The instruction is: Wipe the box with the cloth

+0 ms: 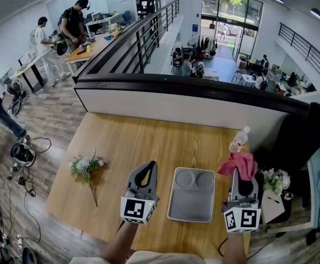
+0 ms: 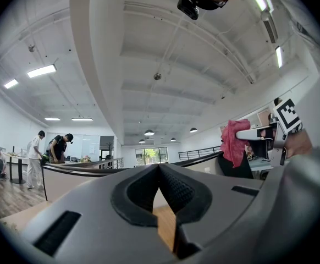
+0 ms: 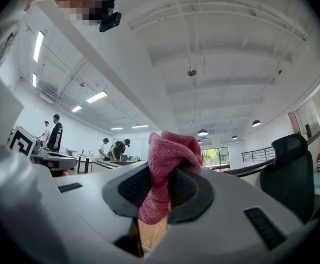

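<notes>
Currently the right gripper [image 1: 242,176] pinches a bunched pink cloth [image 3: 168,159] between its pads, with most of the fabric standing above the jaw tips. The left gripper [image 1: 147,170] is pressed together on nothing. Both grippers tilt upward, clear of the work.

The shallow grey box [image 1: 191,194], with two round recesses at its far end, lies flat on the table between them: left gripper at its 9 o'clock, right gripper at its 3 o'clock. The cloth does not touch it.

Hazards, as judged from this position:
- Cloth slip. The grip takes only a fold, so drag across the box may pull it free.
- Box drift. Nothing braces the box, so wiping pressure may push it across the smooth wood.
- Bottle strike. A clear plastic bottle [image 1: 238,139] stands at the box's 1 o'clock, near the right gripper's path.

The surface is a light wooden tabletop [image 1: 132,136] with a white flower sprig [image 1: 86,166] at 9 o'clock, well apart. The room is an open mezzanine with a dark railing at 12 o'clock, people at workbenches at 10 o'clock, and a black office chair [image 1: 305,133] at 2 o'clock.
</notes>
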`<move>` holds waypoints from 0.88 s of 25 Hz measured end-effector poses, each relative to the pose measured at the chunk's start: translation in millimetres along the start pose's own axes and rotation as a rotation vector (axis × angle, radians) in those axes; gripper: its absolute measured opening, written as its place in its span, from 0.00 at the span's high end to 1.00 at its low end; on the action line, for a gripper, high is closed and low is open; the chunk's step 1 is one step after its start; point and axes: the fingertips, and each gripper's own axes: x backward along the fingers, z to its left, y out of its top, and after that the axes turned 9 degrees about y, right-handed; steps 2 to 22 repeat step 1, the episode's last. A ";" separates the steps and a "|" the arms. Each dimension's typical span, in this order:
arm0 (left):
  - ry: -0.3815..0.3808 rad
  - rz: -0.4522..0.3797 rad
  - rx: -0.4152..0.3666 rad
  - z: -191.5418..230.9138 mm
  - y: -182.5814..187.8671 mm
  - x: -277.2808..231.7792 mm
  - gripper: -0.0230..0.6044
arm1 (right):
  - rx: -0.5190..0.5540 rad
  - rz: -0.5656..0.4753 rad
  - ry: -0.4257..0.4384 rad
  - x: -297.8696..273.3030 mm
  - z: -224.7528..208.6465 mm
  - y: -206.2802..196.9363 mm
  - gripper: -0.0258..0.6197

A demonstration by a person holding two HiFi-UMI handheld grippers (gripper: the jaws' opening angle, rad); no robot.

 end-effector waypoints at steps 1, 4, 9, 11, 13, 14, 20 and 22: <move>0.000 -0.001 -0.001 0.0 -0.2 -0.2 0.94 | 0.001 0.000 0.000 -0.1 -0.1 -0.1 0.83; 0.000 -0.001 -0.001 0.0 -0.2 -0.2 0.94 | 0.001 0.000 0.000 -0.1 -0.1 -0.1 0.83; 0.000 -0.001 -0.001 0.0 -0.2 -0.2 0.94 | 0.001 0.000 0.000 -0.1 -0.1 -0.1 0.83; 0.000 -0.001 -0.001 0.0 -0.2 -0.2 0.94 | 0.001 0.000 0.000 -0.1 -0.1 -0.1 0.83; 0.000 -0.001 -0.001 0.0 -0.2 -0.2 0.94 | 0.001 0.000 0.000 -0.1 -0.1 -0.1 0.83; 0.000 -0.001 -0.001 0.0 -0.2 -0.2 0.94 | 0.001 0.000 0.000 -0.1 -0.1 -0.1 0.83; 0.000 -0.001 -0.001 0.0 -0.2 -0.2 0.94 | 0.001 0.000 0.000 -0.1 -0.1 -0.1 0.83; 0.000 -0.001 -0.001 0.0 -0.2 -0.2 0.94 | 0.001 0.000 0.000 -0.1 -0.1 -0.1 0.83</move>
